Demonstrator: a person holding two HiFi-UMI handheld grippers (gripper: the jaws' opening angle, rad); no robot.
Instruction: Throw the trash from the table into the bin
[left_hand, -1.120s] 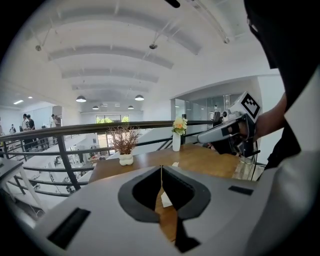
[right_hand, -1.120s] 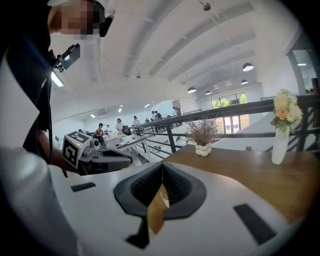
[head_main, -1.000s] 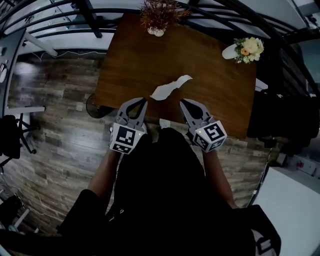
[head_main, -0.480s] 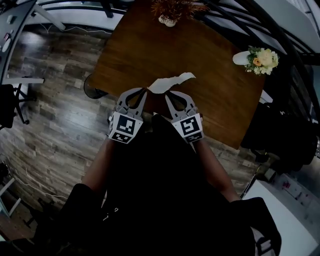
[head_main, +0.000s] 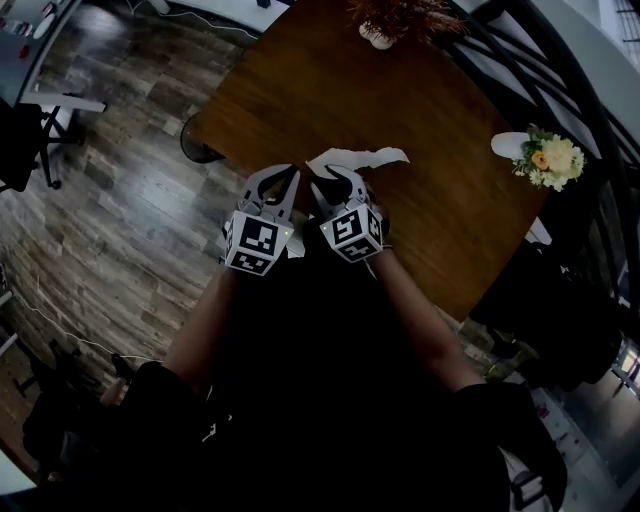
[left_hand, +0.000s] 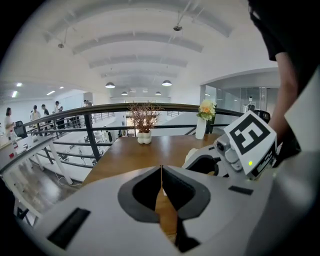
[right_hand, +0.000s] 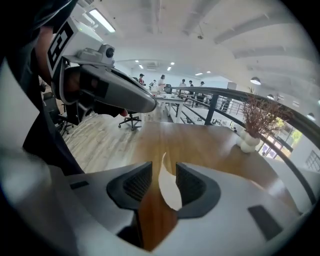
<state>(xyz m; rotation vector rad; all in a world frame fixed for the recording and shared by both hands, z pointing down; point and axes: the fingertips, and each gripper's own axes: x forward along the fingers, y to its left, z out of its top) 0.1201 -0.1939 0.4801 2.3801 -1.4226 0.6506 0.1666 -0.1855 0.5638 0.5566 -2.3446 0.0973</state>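
A torn white paper scrap (head_main: 362, 157) lies on the brown wooden table (head_main: 440, 110), close to its near edge. My right gripper (head_main: 336, 178) hovers at the scrap's near end. In the right gripper view its jaws are opening and the scrap (right_hand: 169, 189) shows in the gap between them, with neither pad pressing on it. My left gripper (head_main: 284, 176) is right beside it on the left, over the table edge. Its jaws are shut with nothing between them (left_hand: 161, 168).
A dried plant in a white vase (head_main: 384, 32) stands at the table's far edge and a vase of flowers (head_main: 545, 158) at its right. A dark round thing (head_main: 198, 142) sits on the wood floor by the table's left corner. A dark railing (left_hand: 90, 131) runs behind the table.
Both grippers have come down and forward to the paper scrap. The right one has swung in next to the left and reached the scrap's near end.
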